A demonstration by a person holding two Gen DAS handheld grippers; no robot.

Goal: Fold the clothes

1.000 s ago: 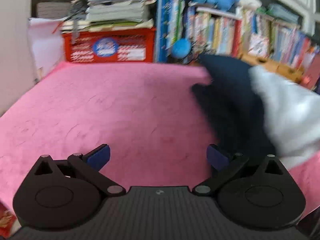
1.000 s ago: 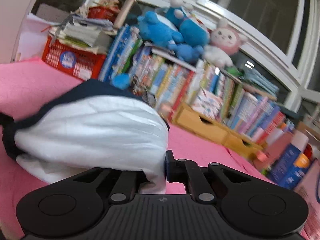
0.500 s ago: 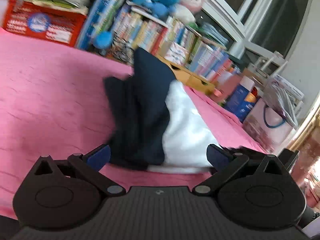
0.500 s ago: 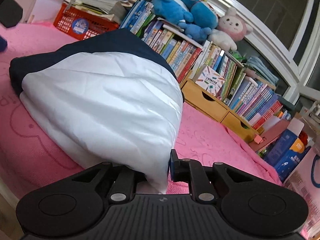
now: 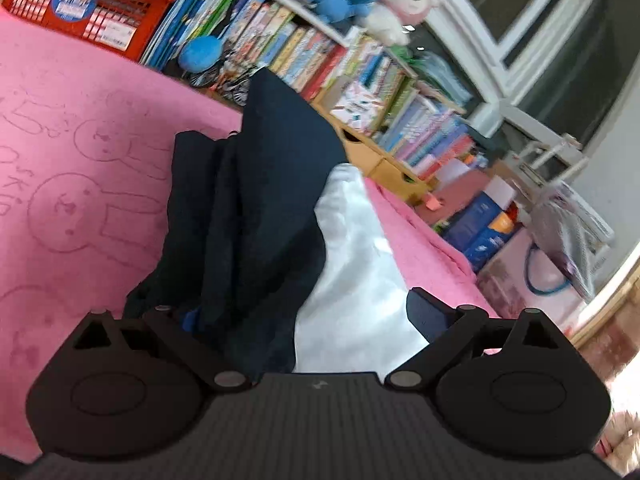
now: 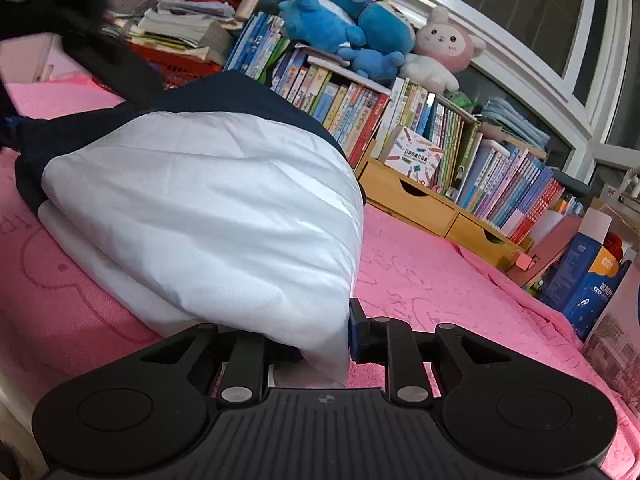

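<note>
A folded garment (image 5: 256,208), navy with a white half (image 6: 208,208), lies on the pink blanket (image 5: 80,168). My left gripper (image 5: 302,312) straddles its near end, navy cloth by the left finger and white cloth by the right finger (image 5: 424,312). Its jaws stand wide and are closing, and the pads do not visibly press the cloth. My right gripper (image 6: 324,332) has the white corner between its jaws, which are opening. The cloth still lies against the right pad (image 6: 356,332), and the left pad is hidden under it.
A row of books (image 6: 400,120) with plush toys (image 6: 352,28) on top lines the far edge, above wooden drawers (image 6: 412,200). A red crate (image 5: 84,12) stands at the back left. Boxes (image 6: 588,280) stand at the right. A dark blurred shape (image 6: 80,40) fills the right view's upper left.
The right gripper lowered the garment onto the blanket and its jaws have parted slightly. The left gripper swung right and closed in until the garment's near end sits between its fingers.
</note>
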